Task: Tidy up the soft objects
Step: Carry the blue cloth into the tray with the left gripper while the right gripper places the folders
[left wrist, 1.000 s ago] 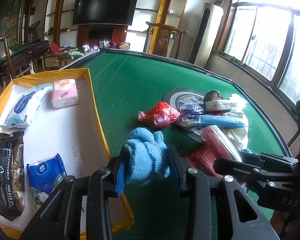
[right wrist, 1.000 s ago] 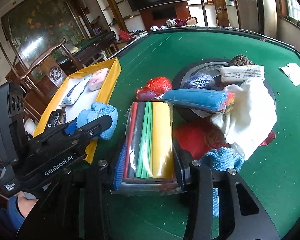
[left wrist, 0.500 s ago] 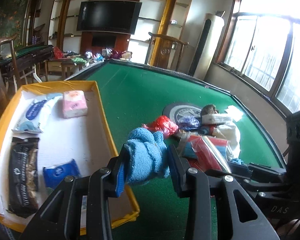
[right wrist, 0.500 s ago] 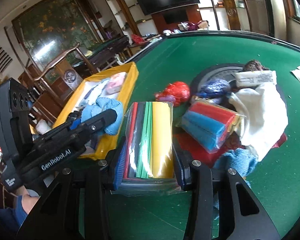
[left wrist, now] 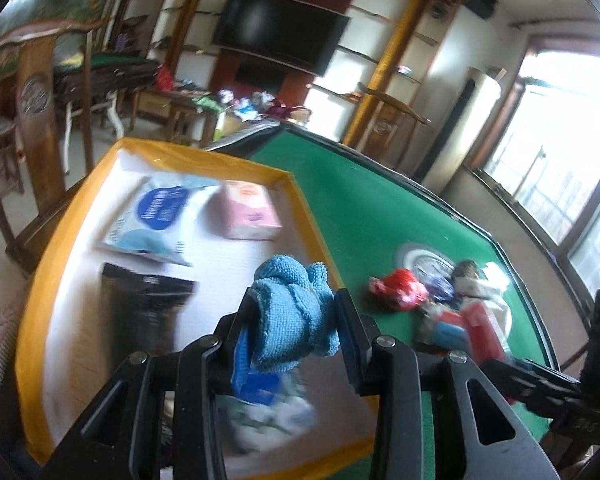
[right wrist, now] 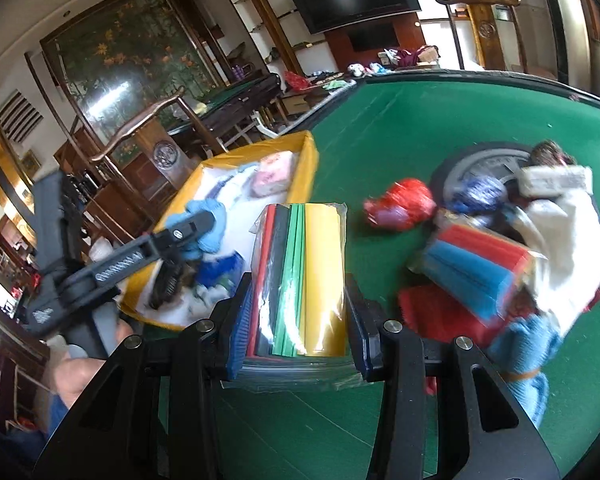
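Note:
My left gripper (left wrist: 294, 320) is shut on a blue towel (left wrist: 290, 312) and holds it above the yellow-rimmed tray (left wrist: 300, 200), over its near right part. It also shows in the right wrist view (right wrist: 204, 228), over the tray (right wrist: 306, 160). My right gripper (right wrist: 298, 300) is shut on a clear pack of coloured sheets (right wrist: 304, 280), red, green and yellow, held above the green table (right wrist: 400, 128) just right of the tray.
In the tray lie a pink tissue pack (left wrist: 248, 210), a white-blue wipes pack (left wrist: 156, 216), a black pack (left wrist: 140, 312) and a blue pack (left wrist: 260, 388). A pile on the table holds a red bag (right wrist: 400, 204), a red-blue pack (right wrist: 476, 268), white cloth (right wrist: 564, 248) and another blue towel (right wrist: 528, 348).
Both grippers have moved left toward the tray with their loads. The left gripper went from above the tray's right rim to over the tray's inside. Both stay shut.

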